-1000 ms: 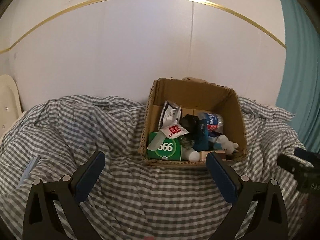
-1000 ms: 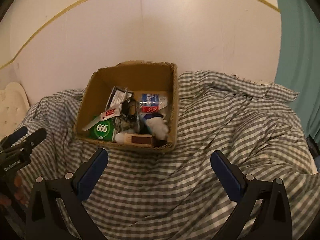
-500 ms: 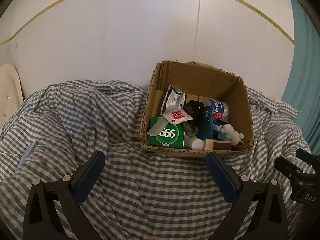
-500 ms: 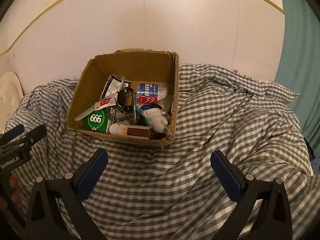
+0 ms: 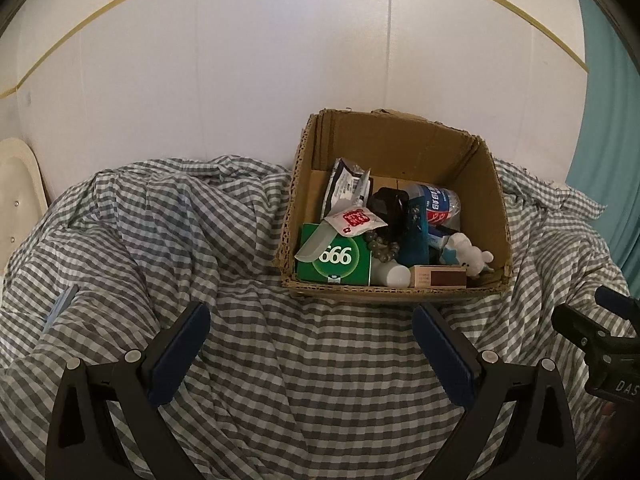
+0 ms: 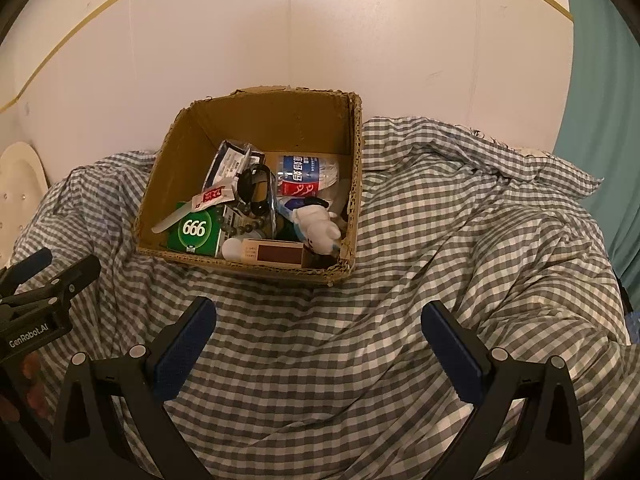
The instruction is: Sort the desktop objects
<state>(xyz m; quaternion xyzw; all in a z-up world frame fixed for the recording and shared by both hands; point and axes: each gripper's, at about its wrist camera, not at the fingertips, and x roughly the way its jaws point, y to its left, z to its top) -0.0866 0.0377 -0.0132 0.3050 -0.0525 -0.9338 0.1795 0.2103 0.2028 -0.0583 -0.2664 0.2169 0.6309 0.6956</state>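
An open cardboard box (image 5: pixel 486 184) (image 6: pixel 176 156) stands on a grey checked cloth (image 5: pixel 320 360) against the wall. In it lie a green "666" box (image 5: pixel 340 258) (image 6: pixel 194 230), a water bottle (image 5: pixel 438 204) (image 6: pixel 306 176), a white plush toy (image 5: pixel 468 256) (image 6: pixel 320 228), a brown matchbox (image 5: pixel 438 277) (image 6: pixel 276 251), a bead bracelet (image 5: pixel 382 248) and several packets. My left gripper (image 5: pixel 312 340) is open and empty, short of the box. My right gripper (image 6: pixel 318 340) is open and empty, also short of it.
A cream chair back (image 5: pixel 20 184) (image 6: pixel 20 176) stands at the far left by the wall. A teal curtain (image 5: pixel 612 120) (image 6: pixel 600 100) hangs at the right. A small blue item (image 5: pixel 60 308) lies in the cloth folds at the left.
Both grippers have risen and tilted down, so the box sits lower and fuller in view. Both stay open. Nothing in the box has moved.
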